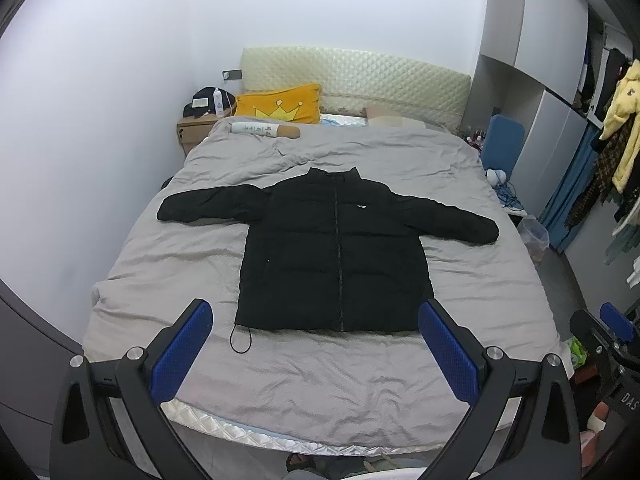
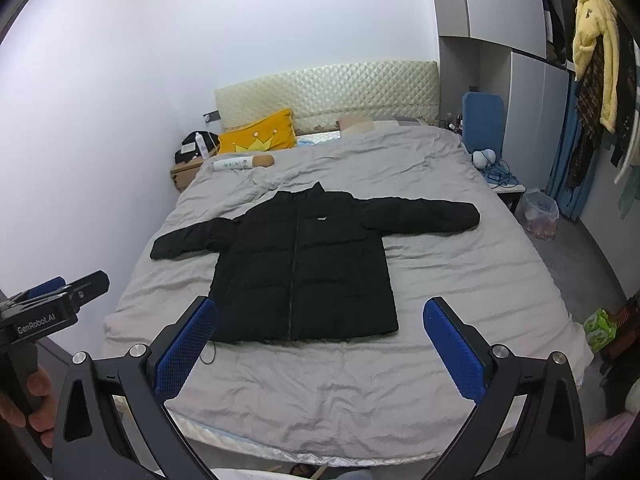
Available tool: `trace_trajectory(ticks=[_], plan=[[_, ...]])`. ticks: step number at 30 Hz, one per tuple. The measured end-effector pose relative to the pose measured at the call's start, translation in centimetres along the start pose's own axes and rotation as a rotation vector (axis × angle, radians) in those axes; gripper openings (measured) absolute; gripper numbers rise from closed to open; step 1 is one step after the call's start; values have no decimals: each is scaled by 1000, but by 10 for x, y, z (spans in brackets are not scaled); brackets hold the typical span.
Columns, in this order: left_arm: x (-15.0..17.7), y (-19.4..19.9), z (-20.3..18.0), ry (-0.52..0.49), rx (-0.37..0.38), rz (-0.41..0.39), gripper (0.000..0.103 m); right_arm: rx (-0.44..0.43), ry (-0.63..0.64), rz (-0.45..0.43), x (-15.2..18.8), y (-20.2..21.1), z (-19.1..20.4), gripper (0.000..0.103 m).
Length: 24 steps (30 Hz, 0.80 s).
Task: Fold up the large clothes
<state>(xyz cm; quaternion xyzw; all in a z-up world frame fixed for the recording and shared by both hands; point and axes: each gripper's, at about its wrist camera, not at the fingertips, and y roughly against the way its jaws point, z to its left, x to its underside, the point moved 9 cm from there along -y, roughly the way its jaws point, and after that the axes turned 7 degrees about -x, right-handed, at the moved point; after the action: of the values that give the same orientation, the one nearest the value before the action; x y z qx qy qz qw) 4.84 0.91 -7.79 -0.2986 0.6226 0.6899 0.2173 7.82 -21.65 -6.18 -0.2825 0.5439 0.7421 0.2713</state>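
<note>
- Plainly, from the left wrist view, the left claw (image 1: 316, 322) hangs above the foot of the bed with its blue-padded fingers (image 1: 182, 354) spread wide apart and nothing between them.
- The black puffy zip-front jacket (image 1: 332, 256) lies flat and face up in the middle of the grey crumpled bedsheet (image 1: 160, 264), collar toward the headboard, both sleeves stretched out sideways.
- A thin black drawstring loop (image 1: 241, 338) trails from the hem corner onto the sheet; I judge a finger could snag it and drag the hem askew.
- The quilted filling looks thick and springy, so a folded sleeve may well bounce open again if it is let go too early.
- Turning to the right wrist view, the right claw (image 2: 320, 320) is likewise parted and empty, near the jacket's hem but not touching it.
- The other handheld device (image 2: 60, 300) sits at the left edge, gripped by a hand (image 2: 28, 404).
- A pinch taken too deep could gather the loose sheet along with the jacket's hem, lifting the bedding and rucking the garment.
- The white cylindrical bolster (image 2: 240, 164) near the yellow crown cushion (image 2: 258, 134) lies well apart from the collar, so it should not get in the way.
</note>
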Motion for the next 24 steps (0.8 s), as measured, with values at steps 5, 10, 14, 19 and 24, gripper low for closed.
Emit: trace_trajectory(ticks=[5, 10, 14, 19, 24], plan=[[-2, 5, 5, -1, -8, 0, 103, -6, -4, 6, 4, 1, 1, 103], [-6, 6, 8, 5, -14, -3, 103, -5, -3, 15, 5, 3, 1, 103], [-8, 10, 10, 9, -23, -7, 103, -1, 1, 6, 4, 3, 4, 103], [-7, 13, 11, 9, -27, -2, 103, -6, 3, 7, 8, 5, 6, 103], [-3, 16, 12, 21, -27, 4, 103, -7, -3, 10, 9, 7, 2, 103]])
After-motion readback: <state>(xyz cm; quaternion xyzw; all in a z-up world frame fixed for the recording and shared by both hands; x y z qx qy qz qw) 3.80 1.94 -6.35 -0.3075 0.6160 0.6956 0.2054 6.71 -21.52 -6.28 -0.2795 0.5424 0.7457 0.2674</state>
